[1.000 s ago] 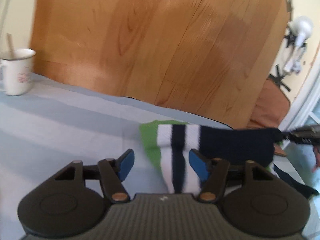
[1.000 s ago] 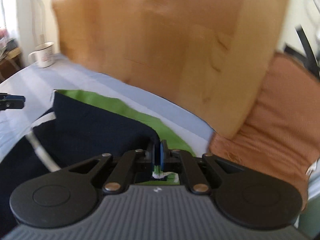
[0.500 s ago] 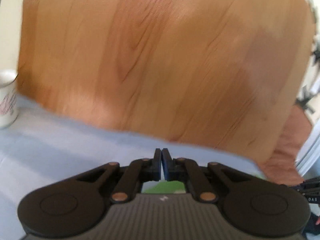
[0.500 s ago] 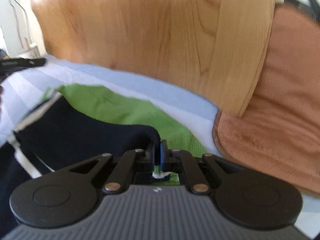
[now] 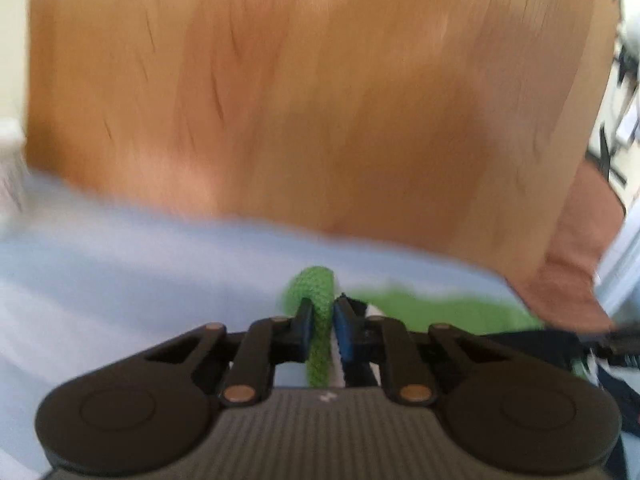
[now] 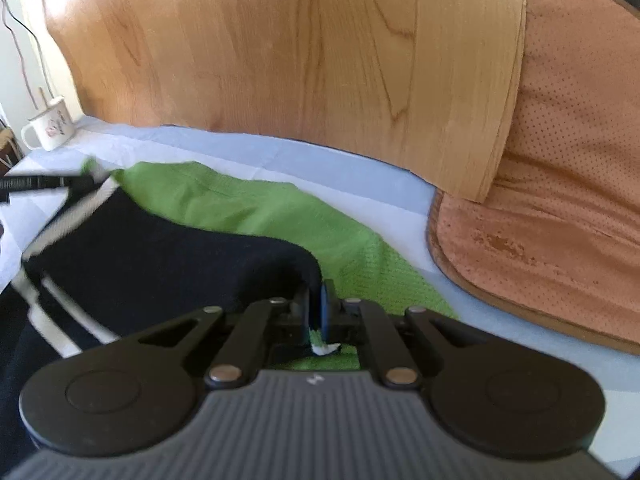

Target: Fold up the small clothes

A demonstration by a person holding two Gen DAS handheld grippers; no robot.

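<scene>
A small garment, green with navy and white stripes (image 6: 248, 216), lies on the pale blue striped cloth (image 6: 360, 176) in front of a wooden board. My left gripper (image 5: 322, 312) is shut on a green fold of the garment (image 5: 316, 292); the view is blurred. My right gripper (image 6: 318, 300) is shut on the garment's navy edge (image 6: 296, 264), with a white strip hanging below the jaws. The left gripper shows in the right wrist view (image 6: 44, 182) at the garment's far left corner.
A tall wooden board (image 6: 280, 60) stands right behind the cloth. A brown cushion (image 6: 560, 200) lies to the right of it. A white mug (image 6: 50, 128) stands at the far left on the cloth.
My left gripper was open around the striped end one second ago, then shut on the green fold. The right gripper has kept its hold; the garment now lies more spread between them.
</scene>
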